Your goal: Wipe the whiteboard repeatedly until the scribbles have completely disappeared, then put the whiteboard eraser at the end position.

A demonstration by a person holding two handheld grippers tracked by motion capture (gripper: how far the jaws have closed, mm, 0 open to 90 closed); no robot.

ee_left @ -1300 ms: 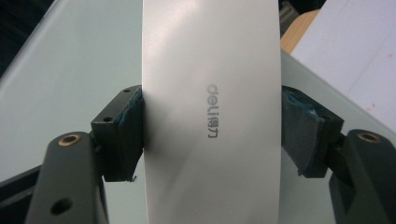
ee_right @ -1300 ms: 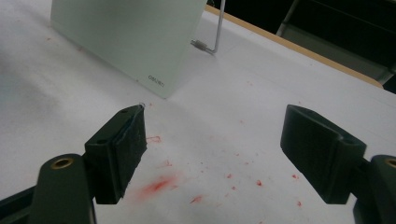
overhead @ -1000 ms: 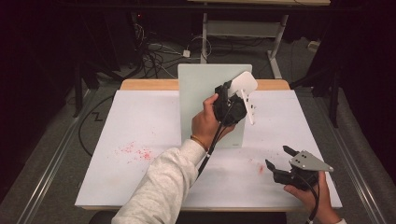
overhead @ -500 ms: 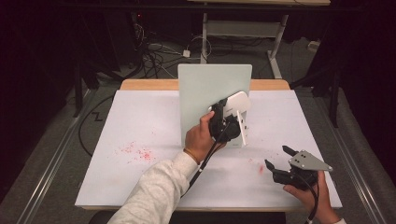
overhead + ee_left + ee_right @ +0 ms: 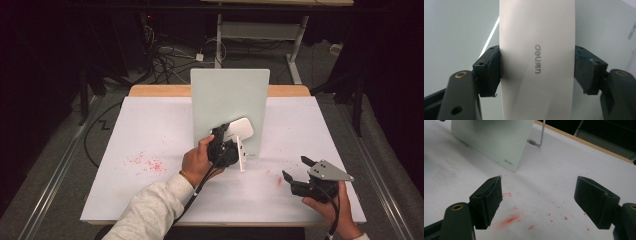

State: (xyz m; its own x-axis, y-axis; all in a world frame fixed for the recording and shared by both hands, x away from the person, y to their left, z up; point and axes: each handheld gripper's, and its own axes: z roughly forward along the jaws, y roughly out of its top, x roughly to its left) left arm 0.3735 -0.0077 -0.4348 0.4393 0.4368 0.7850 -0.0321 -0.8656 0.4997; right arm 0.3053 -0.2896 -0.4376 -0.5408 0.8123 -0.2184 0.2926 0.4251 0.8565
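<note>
High view: left gripper pinches a white eraser by its long sides and holds it against the lower front of the upright pale-green board, with a thin white strip hanging off the eraser's right edge near the board's base. Right gripper sits well apart, low over the white table, jaws spread, nothing between them. Red smears lie on the table off the left gripper's left side. Left gripper view: 2 pads bear on opposite long edges of the eraser, printed logo centred between the jaws, board right behind it. Judgement: eraser looks light, rigid plastic shell, smooth and a bit slippery; the mid-body pinch across the narrow width is the right hold, squeezing near an end would let it pivot. Right gripper view: jaws wide open, pads clear of everything, red marks on the table between and ahead of them, board's lower corner ahead and to the left, its wire stand behind. Judgement: the board rests on that thin stand, so a hard push may tip or slide it; open room ahead of the right gripper, free table left of the left gripper, table edge just behind both hands.
</note>
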